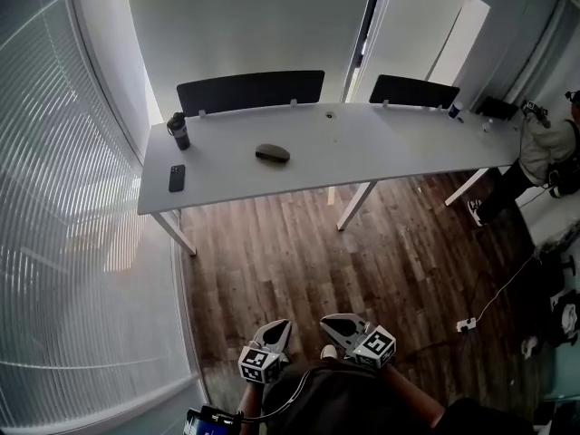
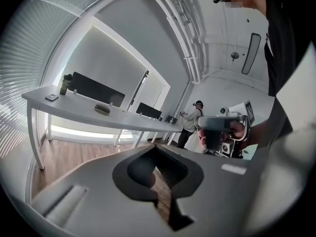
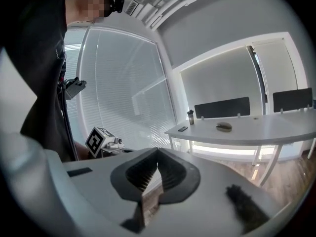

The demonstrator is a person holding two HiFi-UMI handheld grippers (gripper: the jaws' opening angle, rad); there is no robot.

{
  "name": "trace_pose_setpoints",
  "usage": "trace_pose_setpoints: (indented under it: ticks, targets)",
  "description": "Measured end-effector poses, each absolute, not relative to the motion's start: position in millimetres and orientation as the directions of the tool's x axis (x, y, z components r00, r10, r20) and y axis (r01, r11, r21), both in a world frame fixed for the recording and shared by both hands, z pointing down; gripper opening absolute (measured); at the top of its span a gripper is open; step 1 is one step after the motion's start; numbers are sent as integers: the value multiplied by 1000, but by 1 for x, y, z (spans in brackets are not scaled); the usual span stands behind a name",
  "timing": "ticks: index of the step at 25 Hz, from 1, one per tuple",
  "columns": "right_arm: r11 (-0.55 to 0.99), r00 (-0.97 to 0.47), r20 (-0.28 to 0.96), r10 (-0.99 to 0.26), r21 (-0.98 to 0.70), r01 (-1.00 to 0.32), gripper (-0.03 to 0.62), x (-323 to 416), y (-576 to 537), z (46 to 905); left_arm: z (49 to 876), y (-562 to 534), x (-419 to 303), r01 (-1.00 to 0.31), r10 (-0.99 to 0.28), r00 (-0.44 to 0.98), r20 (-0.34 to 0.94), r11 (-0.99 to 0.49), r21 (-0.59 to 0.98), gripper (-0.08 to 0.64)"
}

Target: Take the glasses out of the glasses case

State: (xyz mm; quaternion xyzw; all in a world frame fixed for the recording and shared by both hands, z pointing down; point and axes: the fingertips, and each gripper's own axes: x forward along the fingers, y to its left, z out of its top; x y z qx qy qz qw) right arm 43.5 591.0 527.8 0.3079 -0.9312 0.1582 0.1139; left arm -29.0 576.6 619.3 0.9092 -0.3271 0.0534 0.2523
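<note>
On the white table, near its middle, lies the dark glasses case (a bottle and a phone sit further left). Well apart from it, the left gripper and the right gripper are both clenched on nothing.

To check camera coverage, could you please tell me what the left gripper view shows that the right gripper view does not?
Only the left gripper view shows the right gripper and a distant person standing beyond the table. Only the right gripper view shows the left gripper's marker cube. Both show their own jaws shut, and the table bearing the closed glasses case, a bottle and a phone.
</note>
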Motion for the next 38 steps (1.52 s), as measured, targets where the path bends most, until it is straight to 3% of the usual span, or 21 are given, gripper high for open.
trace_pose_setpoints:
  ticks: [7, 12, 20, 25, 38]
  targets:
    - [798, -801, 364, -475, -206, -566, 8, -4, 600, 540, 627, 583, -75, -642, -578, 766, 281, -664, 383, 2]
    - [768, -746, 390, -540, -134, -626, 8, -13, 581, 547, 638, 577, -118, -691, -611, 723, 322, -647, 322, 2]
    - [734, -756, 340, -559, -221, -642, 8, -17, 548, 557, 646, 562, -158, -777, -700, 629, 339, -544, 318, 2]
    - [645, -695, 319, -644, -261, -718, 8, 18, 517, 563, 657, 559, -153, -815, -718, 577, 390, -474, 332, 2]
    - [555, -606, 340, -719, -243, -795, 8, 90, 491, 570, 665, 534, -111, -782, -638, 621, 455, -545, 303, 2]
